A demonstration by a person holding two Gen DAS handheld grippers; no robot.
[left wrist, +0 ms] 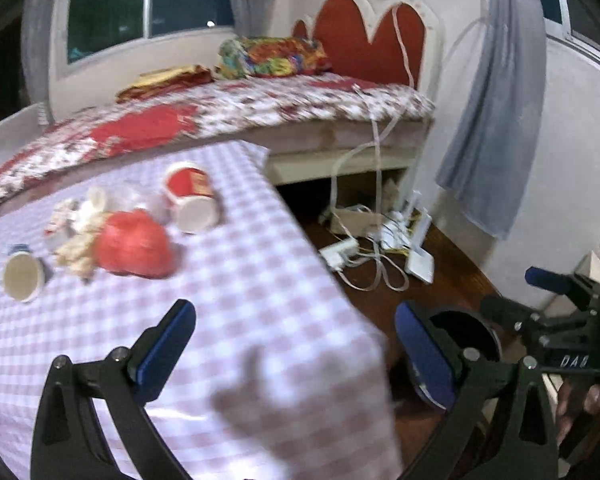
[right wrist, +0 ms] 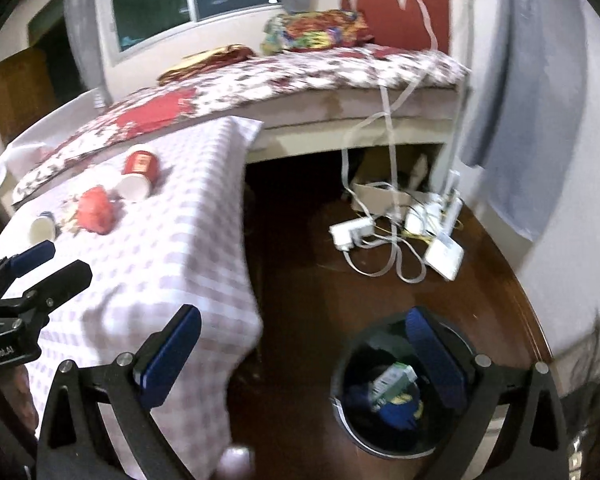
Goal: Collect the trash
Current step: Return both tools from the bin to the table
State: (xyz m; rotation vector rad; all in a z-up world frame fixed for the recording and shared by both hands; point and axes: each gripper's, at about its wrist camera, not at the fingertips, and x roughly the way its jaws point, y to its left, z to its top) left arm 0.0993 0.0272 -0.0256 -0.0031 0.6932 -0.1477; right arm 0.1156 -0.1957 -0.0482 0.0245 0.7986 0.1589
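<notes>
Trash lies on the checked tablecloth (left wrist: pixel 240 280): a red paper cup (left wrist: pixel 192 200) on its side, a red plastic bag (left wrist: pixel 134 246), crumpled tissue (left wrist: pixel 78 248) and a small white cup (left wrist: pixel 22 278) on its side. My left gripper (left wrist: pixel 296 344) is open and empty above the table's near right part. My right gripper (right wrist: pixel 304 352) is open and empty over the table edge and floor. A black trash bin (right wrist: pixel 400 388) with wrappers inside stands on the floor under its right finger. The red cup (right wrist: pixel 138 174), bag (right wrist: pixel 96 210) and small cup (right wrist: pixel 42 228) also show in the right wrist view.
A bed (left wrist: pixel 240 108) with a floral cover runs behind the table. White cables, power strips and adapters (right wrist: pixel 400 232) lie on the dark wooden floor by the wall. Grey curtains (left wrist: pixel 496 120) hang at right. The other gripper (right wrist: pixel 28 280) shows at left.
</notes>
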